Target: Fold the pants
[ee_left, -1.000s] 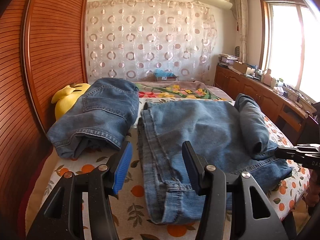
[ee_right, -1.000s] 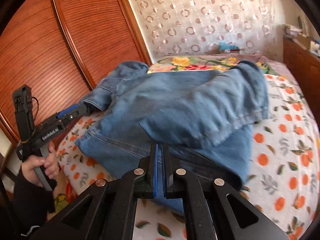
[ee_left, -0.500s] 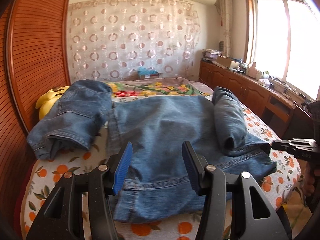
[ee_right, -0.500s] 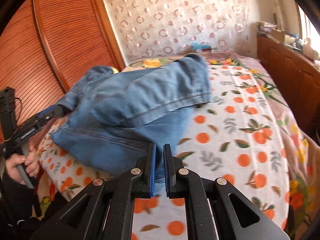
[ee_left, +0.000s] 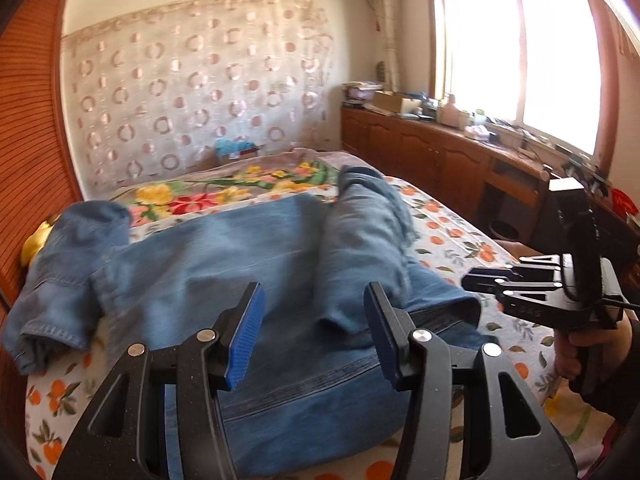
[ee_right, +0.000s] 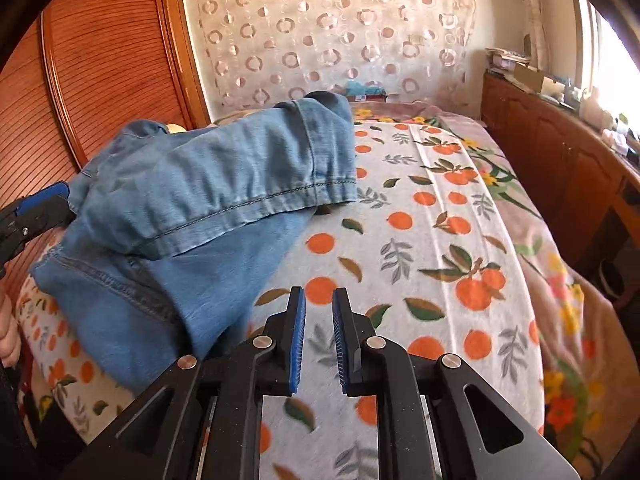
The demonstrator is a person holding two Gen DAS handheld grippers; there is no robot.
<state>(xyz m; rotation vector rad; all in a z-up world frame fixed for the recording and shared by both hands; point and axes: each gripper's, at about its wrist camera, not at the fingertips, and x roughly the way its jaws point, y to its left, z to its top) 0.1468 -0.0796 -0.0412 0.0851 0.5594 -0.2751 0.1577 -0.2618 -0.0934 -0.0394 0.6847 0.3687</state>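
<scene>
Light blue jeans (ee_left: 240, 256) lie across the bed, with a leg (ee_left: 360, 240) folded back over them on the right side. My left gripper (ee_left: 314, 332) hovers open over their near edge, and its pads touch nothing. In the right wrist view the same jeans (ee_right: 208, 208) lie to the left. My right gripper (ee_right: 319, 336) is off the denim over the bare blanket. Its jaws are opening, a narrow gap shows and nothing is between them. The right gripper (ee_left: 500, 280) also shows at the jeans' right edge, and the left gripper (ee_right: 40, 204) at the far left.
A second pair of jeans (ee_left: 68, 264) lies folded at the left by a yellow plush toy (ee_left: 34, 240). The orange-print blanket (ee_right: 440, 240) covers the bed. A wooden wardrobe (ee_right: 100, 60) stands on the left and low cabinets (ee_left: 420, 152) on the right. A hand (ee_left: 576, 344) holds the right gripper.
The left gripper has swung right across the jeans, still open. The right gripper, shut at the denim's edge a second ago, has turned right off the jeans and its jaws have parted slightly.
</scene>
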